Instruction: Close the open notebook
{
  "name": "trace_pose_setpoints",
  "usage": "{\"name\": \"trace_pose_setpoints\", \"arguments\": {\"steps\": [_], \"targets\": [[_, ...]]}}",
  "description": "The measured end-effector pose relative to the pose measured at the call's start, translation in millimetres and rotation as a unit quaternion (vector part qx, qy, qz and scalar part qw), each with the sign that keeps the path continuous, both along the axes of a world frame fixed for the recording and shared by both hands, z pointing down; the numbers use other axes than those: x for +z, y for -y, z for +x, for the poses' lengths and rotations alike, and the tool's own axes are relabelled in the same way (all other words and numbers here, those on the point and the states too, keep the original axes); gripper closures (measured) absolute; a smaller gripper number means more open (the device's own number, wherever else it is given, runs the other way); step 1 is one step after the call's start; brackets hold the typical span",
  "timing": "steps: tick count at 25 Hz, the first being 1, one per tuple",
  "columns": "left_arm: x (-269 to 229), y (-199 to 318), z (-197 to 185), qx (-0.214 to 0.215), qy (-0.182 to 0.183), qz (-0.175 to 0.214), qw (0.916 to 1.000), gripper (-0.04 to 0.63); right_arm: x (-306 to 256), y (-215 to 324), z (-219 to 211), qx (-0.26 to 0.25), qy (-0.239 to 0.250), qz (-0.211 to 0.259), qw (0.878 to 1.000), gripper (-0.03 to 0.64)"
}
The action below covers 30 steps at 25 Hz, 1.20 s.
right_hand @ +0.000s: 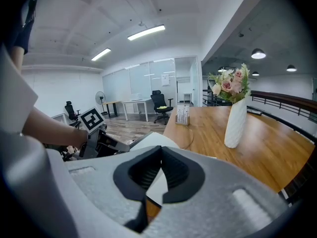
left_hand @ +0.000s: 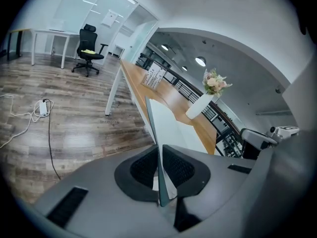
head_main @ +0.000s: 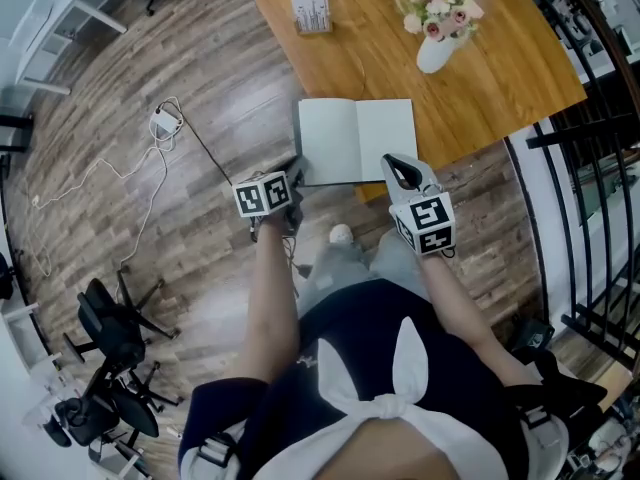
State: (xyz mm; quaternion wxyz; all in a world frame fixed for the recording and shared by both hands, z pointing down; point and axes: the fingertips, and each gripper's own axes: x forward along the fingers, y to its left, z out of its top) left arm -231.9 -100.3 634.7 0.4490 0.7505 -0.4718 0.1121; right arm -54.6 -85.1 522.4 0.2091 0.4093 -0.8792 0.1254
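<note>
I find the left gripper (head_main: 297, 175) clamped on the notebook (head_main: 357, 138) left leaf, raised at the surface's near edge. The right gripper (head_main: 391, 161) has its jaws together. Next, I'd fold the leaf rightward.

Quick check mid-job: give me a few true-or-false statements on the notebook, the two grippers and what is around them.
1. The notebook is already closed. False: it lies open, both pages showing.
2. The left gripper is shut on the notebook's left side. True.
3. The vase of flowers stands on the notebook. False: it stands on the table beyond it, apart.
4. A power strip lies on the floor. True.
5. The right gripper has its jaws wide apart. False: their tips are together.
</note>
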Motion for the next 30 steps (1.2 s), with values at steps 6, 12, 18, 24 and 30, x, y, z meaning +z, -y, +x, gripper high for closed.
{"name": "trace_pose_setpoints", "arguments": {"steps": [6, 12, 18, 24, 30], "targets": [[-16, 1, 9, -0.017, 0.006, 0.010, 0.9998, 0.552, -6, 2, 14, -0.016, 0.003, 0.002, 1.000, 0.618], [-36, -2, 17, -0.028, 0.005, 0.025, 0.9993, 0.554, -14, -1, 23, -0.031, 0.006, 0.007, 0.999, 0.618], [-46, -2, 24, -0.042, 0.016, 0.028, 0.9986, 0.554, -18, -1, 33, -0.041, 0.010, 0.010, 0.999, 0.619], [-52, -2, 30, -0.053, 0.023, 0.027, 0.9980, 0.554, -20, 1, 42, -0.048, 0.012, 0.013, 0.999, 0.618], [-58, -2, 37, -0.060, 0.027, 0.029, 0.9974, 0.554, -21, 3, 52, -0.053, 0.011, 0.015, 0.998, 0.619]]}}
